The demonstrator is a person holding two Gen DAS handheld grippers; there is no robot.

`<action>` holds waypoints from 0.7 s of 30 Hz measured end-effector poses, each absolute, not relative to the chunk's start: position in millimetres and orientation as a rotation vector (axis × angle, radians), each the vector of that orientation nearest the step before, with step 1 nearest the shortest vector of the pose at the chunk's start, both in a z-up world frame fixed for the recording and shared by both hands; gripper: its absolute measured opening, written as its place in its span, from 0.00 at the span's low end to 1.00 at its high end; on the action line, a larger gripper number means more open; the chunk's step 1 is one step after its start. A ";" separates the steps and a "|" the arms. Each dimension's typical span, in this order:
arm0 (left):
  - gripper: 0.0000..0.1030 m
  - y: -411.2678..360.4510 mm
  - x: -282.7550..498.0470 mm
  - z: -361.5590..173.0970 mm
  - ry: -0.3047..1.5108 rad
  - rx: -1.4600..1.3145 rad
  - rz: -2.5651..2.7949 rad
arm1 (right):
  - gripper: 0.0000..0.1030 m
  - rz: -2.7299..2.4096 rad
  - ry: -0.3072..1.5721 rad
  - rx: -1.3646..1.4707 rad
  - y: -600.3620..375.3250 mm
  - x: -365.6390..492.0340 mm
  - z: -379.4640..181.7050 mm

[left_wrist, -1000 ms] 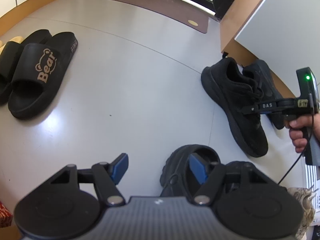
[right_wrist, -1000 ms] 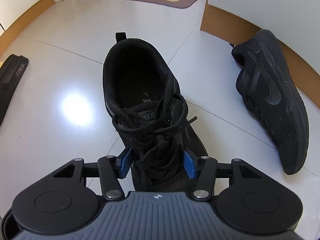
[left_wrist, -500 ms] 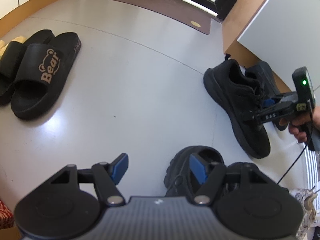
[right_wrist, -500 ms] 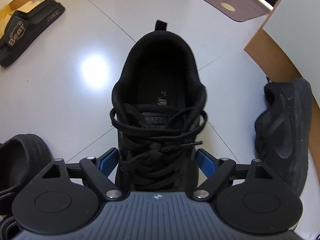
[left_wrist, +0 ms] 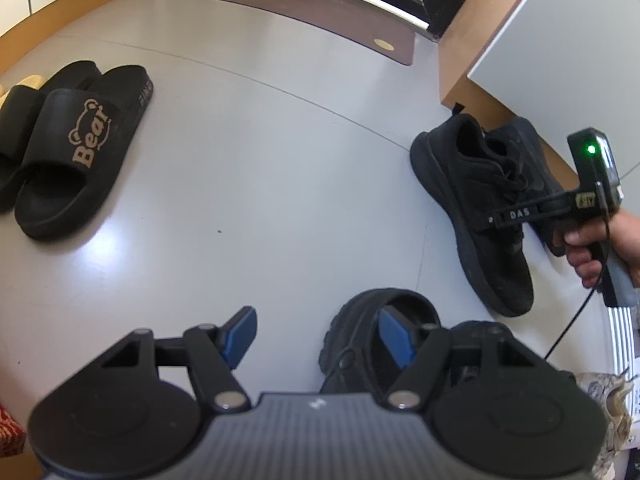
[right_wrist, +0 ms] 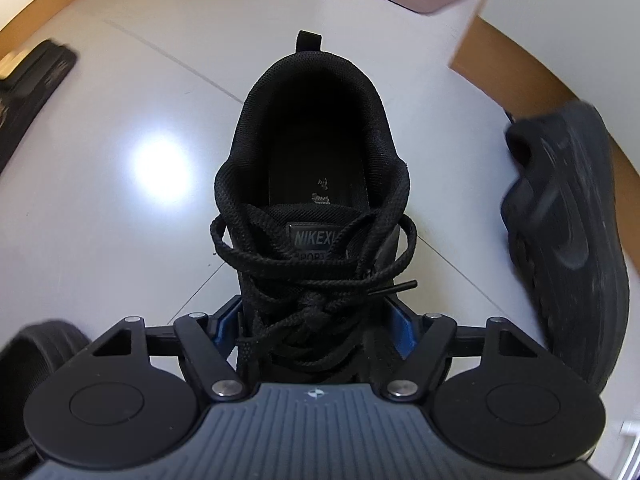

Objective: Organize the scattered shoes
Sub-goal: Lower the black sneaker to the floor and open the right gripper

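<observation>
Left wrist view: the left gripper [left_wrist: 316, 330] hangs over the pale floor [left_wrist: 260, 168] with its blue-padded fingers [left_wrist: 239, 334] spread and nothing between them; the right-hand pad sits in front of the opening of a black clog [left_wrist: 360, 320] lying just below it. To the left, a black "Bear" slide [left_wrist: 76, 160] lies flat beside a second black slide [left_wrist: 24, 120], the two side by side and touching. To the right, a black laced sneaker [left_wrist: 476, 208] stands upright on the floor, close to a wooden-based cabinet [left_wrist: 480, 76], with another black sneaker [left_wrist: 536, 152] just behind it against the cabinet base. A person's hand [left_wrist: 592, 248] holds the right gripper over the nearer sneaker. A brown mat [left_wrist: 320, 12] lies far back.

Right wrist view: the right gripper [right_wrist: 316, 328] straddles the laced sneaker [right_wrist: 316, 184] at its lacing, fingers [right_wrist: 400, 332] on either side and closing in on it; the pads look just short of pressing the shoe. The second sneaker [right_wrist: 568, 240] lies to the right, blurred, and apart from the first.
</observation>
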State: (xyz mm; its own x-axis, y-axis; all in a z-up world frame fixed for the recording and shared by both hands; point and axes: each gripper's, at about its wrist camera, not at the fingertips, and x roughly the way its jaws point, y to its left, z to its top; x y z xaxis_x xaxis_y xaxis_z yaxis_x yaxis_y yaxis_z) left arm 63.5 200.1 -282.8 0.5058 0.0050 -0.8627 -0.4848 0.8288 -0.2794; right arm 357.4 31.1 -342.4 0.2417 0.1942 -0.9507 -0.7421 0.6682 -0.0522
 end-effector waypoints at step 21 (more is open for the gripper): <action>0.68 204.4 60.7 -284.6 1.005 -0.562 0.314 | 0.74 0.205 1.356 -0.213 14.2 377.4 -344.7</action>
